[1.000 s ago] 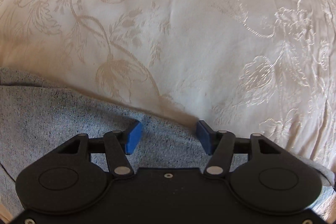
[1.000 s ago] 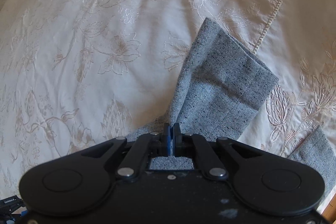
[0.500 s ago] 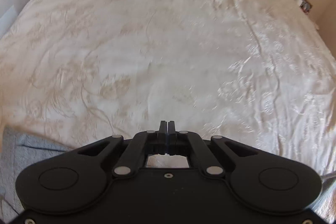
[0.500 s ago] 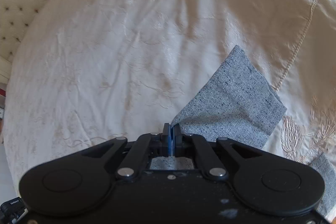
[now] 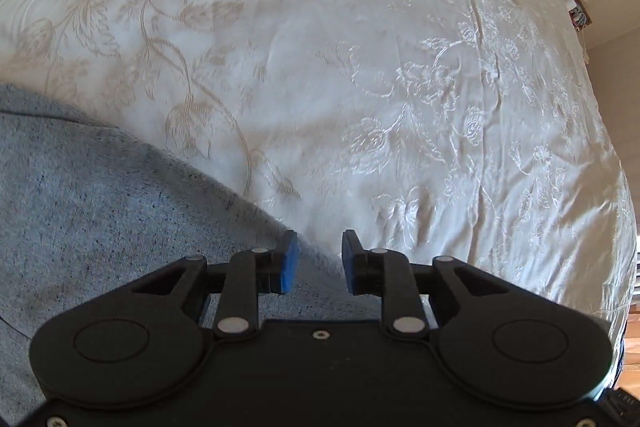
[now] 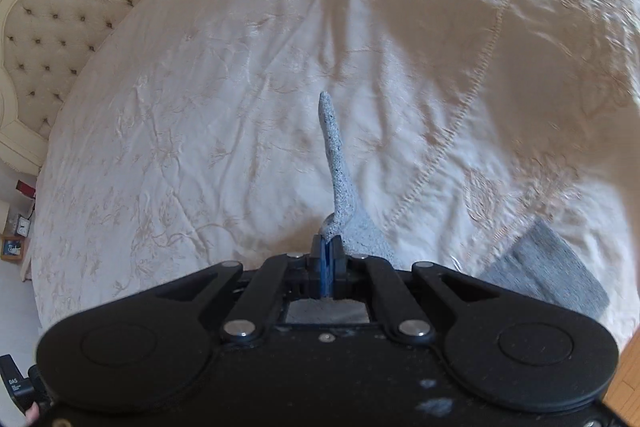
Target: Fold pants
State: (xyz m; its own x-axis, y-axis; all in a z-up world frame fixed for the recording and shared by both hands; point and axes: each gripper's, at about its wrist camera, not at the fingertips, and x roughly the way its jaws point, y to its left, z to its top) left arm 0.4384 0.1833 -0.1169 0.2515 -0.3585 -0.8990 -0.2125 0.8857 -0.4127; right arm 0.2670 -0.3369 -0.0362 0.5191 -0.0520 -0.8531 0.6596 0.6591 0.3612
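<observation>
Having been pinched together half a second before, the left gripper (image 5: pixel 316 263) had parted above the grey pants (image 5: pixel 112 211) on the bedspread (image 5: pixel 360 67); the right gripper (image 6: pixel 327 265) stayed clamped on a lifted fold.

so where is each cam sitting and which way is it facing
Left wrist: sits on the left gripper, looking forward along its open fingers and down at the pants edge on the bedspread; only the gripper's own body shows.
Right wrist: sits on the right gripper, facing across the bed toward the headboard, its fingers shut on a lifted fold of pants.
Shared: the grey pants and the cream bedspread.
</observation>
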